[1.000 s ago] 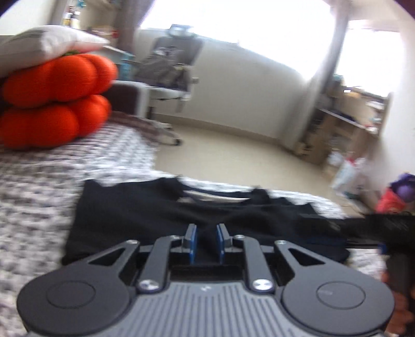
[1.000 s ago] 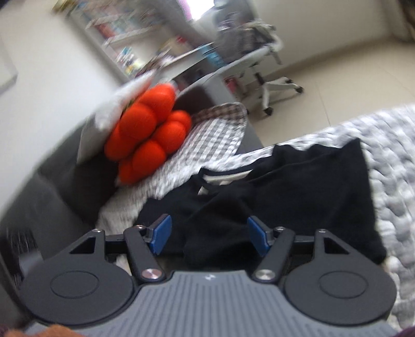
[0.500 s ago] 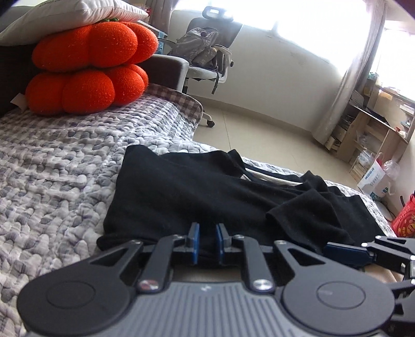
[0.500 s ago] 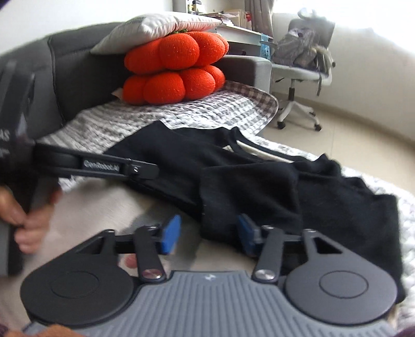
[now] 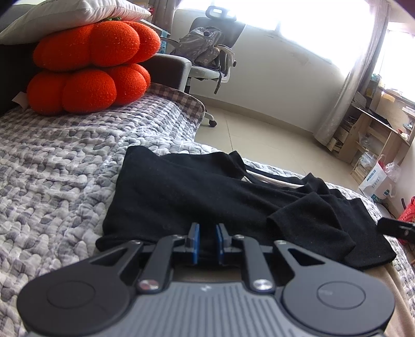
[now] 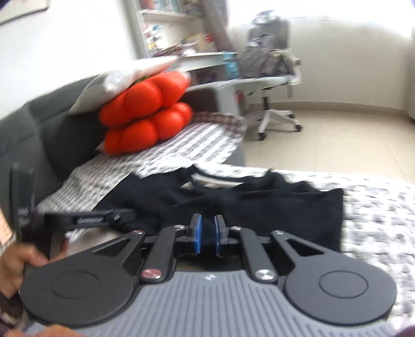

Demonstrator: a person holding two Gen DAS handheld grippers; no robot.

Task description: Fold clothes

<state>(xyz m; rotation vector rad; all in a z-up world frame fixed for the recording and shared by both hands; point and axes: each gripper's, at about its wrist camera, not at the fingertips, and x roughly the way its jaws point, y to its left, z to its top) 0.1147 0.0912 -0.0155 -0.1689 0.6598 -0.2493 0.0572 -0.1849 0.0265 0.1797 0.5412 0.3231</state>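
Observation:
A black garment (image 5: 194, 191) lies partly folded on the grey quilted bedcover (image 5: 52, 168), with a folded flap on its right side. My left gripper (image 5: 207, 239) is shut on the garment's near edge, and dark cloth fills the narrow gap between its blue pads. In the right wrist view the same garment (image 6: 272, 204) spreads ahead. My right gripper (image 6: 207, 236) has its jaws closing on the near edge, with cloth between the pads. The left gripper's body (image 6: 90, 220) shows at the left of that view, held by a hand (image 6: 23, 259).
Two orange pumpkin cushions (image 5: 90, 70) under a white pillow (image 5: 72, 15) sit at the far left of the bed. Past the bed's edge are bare floor (image 5: 259, 134), an office chair (image 5: 212, 51) with a bag on it, and wooden shelves (image 5: 376, 134) at the right.
My right gripper's jaws came together from wide apart onto the garment's near edge, and its view swung and rolled. The left gripper stayed shut on the cloth and has settled lower.

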